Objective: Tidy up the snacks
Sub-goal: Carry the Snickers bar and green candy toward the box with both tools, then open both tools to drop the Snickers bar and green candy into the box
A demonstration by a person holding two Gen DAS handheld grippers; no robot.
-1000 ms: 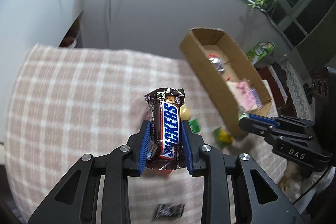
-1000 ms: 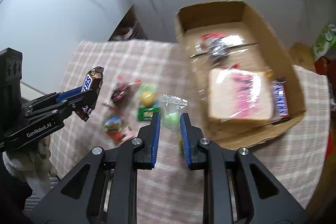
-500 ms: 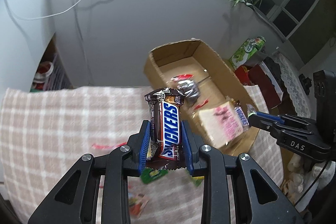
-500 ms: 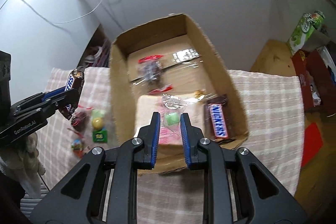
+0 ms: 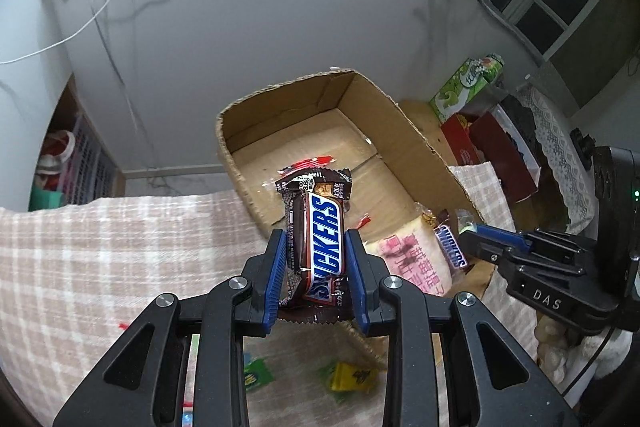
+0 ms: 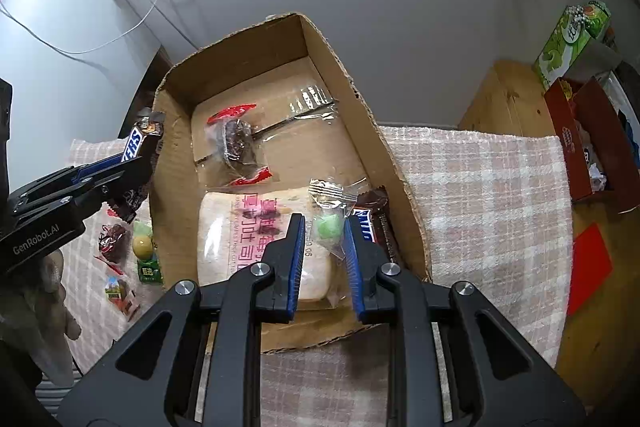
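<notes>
**Both grippers loaded over the box**

Only the right wrist view shows the whole box [image 6: 372, 131] floor: bread pack [image 6: 256, 227], dark candy [image 6: 236, 143], a Snickers by the right wall. Left gripper [image 5: 316, 267] pinches a Snickers bar [image 5: 324, 239] upright between narrow fingers, by the box's left wall. Right gripper [image 6: 322, 247] clamps a green candy [image 6: 329, 225] over the bread.

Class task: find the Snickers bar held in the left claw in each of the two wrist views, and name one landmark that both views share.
Left wrist view: the Snickers bar stands upright at centre, gripped by the left claw.
Right wrist view: the same bar shows at the left edge, just outside the box wall.
Shared landmark: the cardboard box.
</notes>
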